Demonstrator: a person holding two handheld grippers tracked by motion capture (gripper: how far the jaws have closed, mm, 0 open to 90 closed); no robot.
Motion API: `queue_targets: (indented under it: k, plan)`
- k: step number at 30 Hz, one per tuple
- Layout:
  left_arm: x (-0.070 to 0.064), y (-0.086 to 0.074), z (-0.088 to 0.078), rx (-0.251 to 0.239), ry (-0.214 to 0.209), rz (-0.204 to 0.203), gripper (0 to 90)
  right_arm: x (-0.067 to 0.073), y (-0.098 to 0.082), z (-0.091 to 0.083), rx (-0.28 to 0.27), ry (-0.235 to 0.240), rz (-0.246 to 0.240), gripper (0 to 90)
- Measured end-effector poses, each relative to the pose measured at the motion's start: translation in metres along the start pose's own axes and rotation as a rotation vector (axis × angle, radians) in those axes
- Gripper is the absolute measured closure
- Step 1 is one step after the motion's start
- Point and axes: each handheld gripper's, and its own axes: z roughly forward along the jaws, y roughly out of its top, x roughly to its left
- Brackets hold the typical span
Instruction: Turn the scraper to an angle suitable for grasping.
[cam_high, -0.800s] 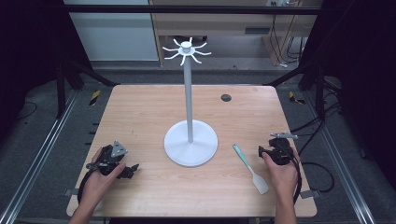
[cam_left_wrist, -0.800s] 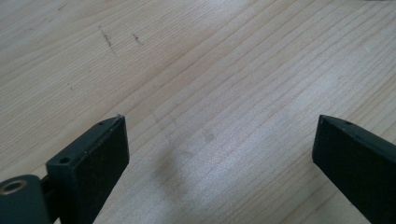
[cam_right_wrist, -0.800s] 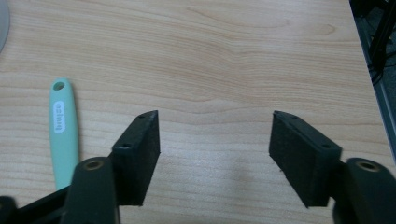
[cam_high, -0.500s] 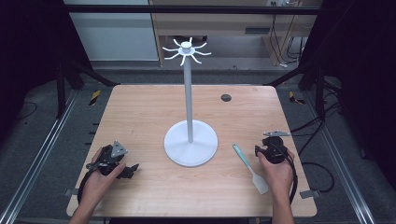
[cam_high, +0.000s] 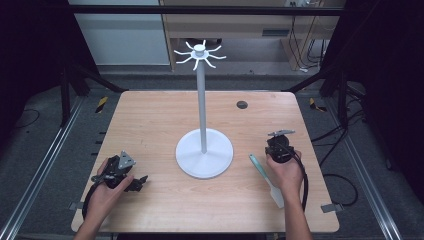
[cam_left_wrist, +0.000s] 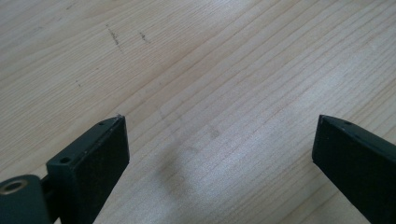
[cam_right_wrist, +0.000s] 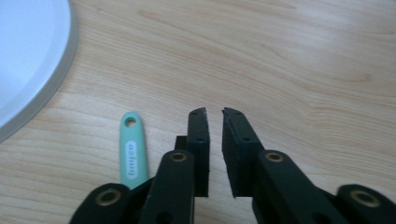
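Right gripper (cam_right_wrist: 215, 112) sat just right of the spatula (cam_right_wrist: 132, 151), jaws nearly pressed together, nothing between them. Left gripper (cam_left_wrist: 219, 140) jaws were spread wide over bare table (cam_left_wrist: 210, 56).

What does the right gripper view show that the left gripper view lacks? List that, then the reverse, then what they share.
Right gripper view: the mint-green spatula handle with its hang hole, the rim of the stand's white base, and the right tool nearly shut on nothing.
Left gripper view: the left tool wide open, with faint dark scuffs on the wood.
Both: the light wooden table beneath black jaws.
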Motion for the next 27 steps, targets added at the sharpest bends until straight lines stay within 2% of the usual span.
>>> queue_targets:
  k: [3,5,7,12,19,27]
  plan:
    - [0.000,0.000,0.000,-0.002,0.000,0.000,3.6,0.005,-0.003,0.003,0.013,0.024,-0.024,88.0]
    - [0.000,0.000,-0.001,-0.005,0.001,0.000,3.6,0.005,-0.004,0.004,0.012,0.031,-0.016,89.3]
    - [0.000,0.001,-0.001,-0.007,-0.001,0.003,3.6,0.004,-0.008,0.005,0.014,0.068,-0.005,90.0]
    - [0.001,0.000,-0.001,-0.007,-0.001,0.000,3.6,0.003,-0.011,0.007,0.021,0.102,0.011,90.0]
    - [0.000,0.001,-0.001,-0.007,0.000,0.002,3.6,0.011,-0.011,0.015,0.061,0.114,-0.022,90.0]
    - [0.000,0.001,-0.002,-0.010,-0.002,-0.001,3.6,0.017,-0.011,0.018,0.082,0.128,-0.036,90.0]
